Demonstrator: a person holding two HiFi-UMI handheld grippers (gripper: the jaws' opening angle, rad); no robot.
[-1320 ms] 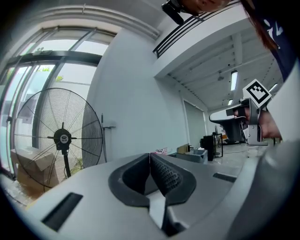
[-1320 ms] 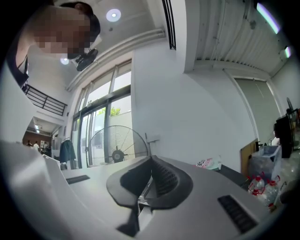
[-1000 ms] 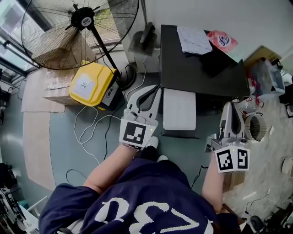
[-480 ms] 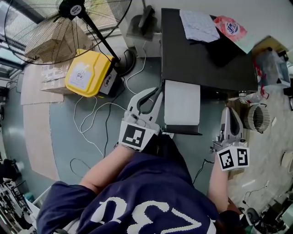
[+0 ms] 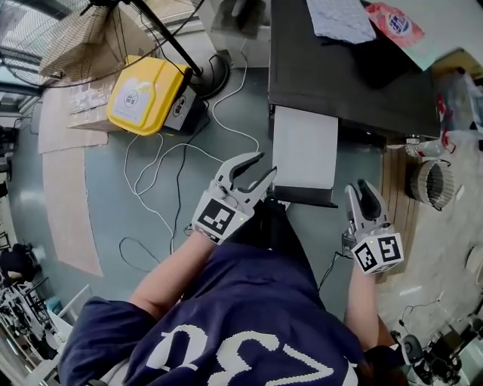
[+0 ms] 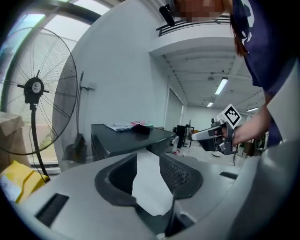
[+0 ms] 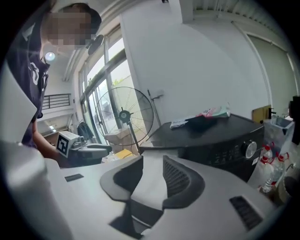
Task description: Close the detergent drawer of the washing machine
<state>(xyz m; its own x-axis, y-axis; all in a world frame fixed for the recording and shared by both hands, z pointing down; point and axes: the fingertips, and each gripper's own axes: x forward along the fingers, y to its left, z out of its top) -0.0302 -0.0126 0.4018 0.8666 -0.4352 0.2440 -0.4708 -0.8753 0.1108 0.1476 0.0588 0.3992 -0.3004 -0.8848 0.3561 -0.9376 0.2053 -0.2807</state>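
The white detergent drawer (image 5: pixel 304 151) stands pulled out from the front of the black washing machine (image 5: pixel 339 83). My left gripper (image 5: pixel 263 167) hangs just left of the drawer's front end. Its jaws have just been opening and now stand apart with nothing pressed between them. My right gripper (image 5: pixel 367 197) is off the drawer's front right corner; its jaws have also just been opening and show a narrower gap. In the left gripper view the drawer (image 6: pixel 149 185) shows beyond the parted jaws of that gripper (image 6: pixel 147 176). The right gripper view likewise shows the drawer (image 7: pixel 150 185) past its own gripper (image 7: pixel 152 176).
A yellow case (image 5: pixel 147 94) and a fan's base (image 5: pixel 215 75) stand on the floor to the left, with loose white cables (image 5: pixel 151 173) trailing toward me. A cloth (image 5: pixel 339 19) and a red packet (image 5: pixel 396 21) lie on the machine. A ribbed hose end (image 5: pixel 432 185) sits to the right.
Both grippers have sunk toward the drawer's front end. The left jaws have spread wide and the right jaws have parted a little. The head view has shifted so the machine sits higher in the picture.
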